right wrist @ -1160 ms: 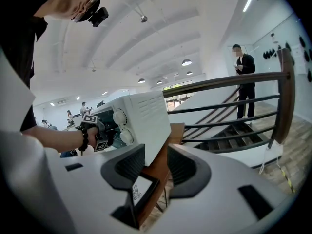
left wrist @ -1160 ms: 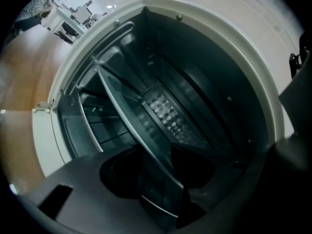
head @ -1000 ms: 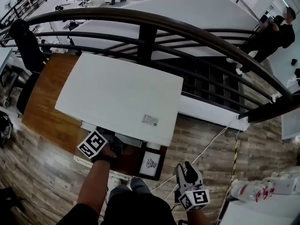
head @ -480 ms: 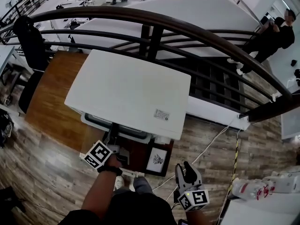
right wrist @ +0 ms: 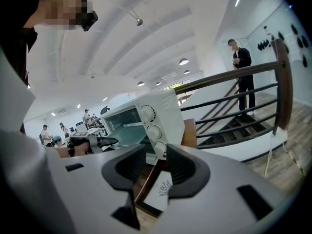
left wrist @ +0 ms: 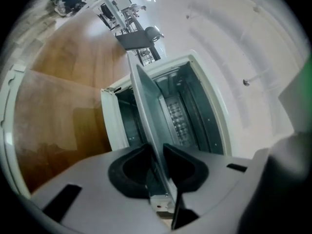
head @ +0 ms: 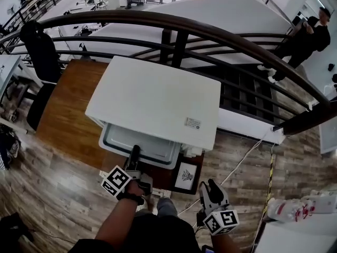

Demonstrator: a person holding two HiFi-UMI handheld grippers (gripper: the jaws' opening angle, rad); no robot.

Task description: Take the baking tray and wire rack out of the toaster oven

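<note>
Thin grey baking tray (left wrist: 146,111) protruding from open white toaster oven (head: 158,96).

One white toaster oven (head: 158,101) stands on one wooden table (head: 68,109). One oven door (head: 138,144) hangs open, its edge between the jaws of the left gripper (head: 135,154), which have just been closing. Three knobs (right wrist: 154,131) sit beyond the jaws of the right gripper (head: 211,186). Two grippers in all. One framed card (head: 185,175). One person (head: 305,33) stands on the stairs (head: 247,88).
</note>
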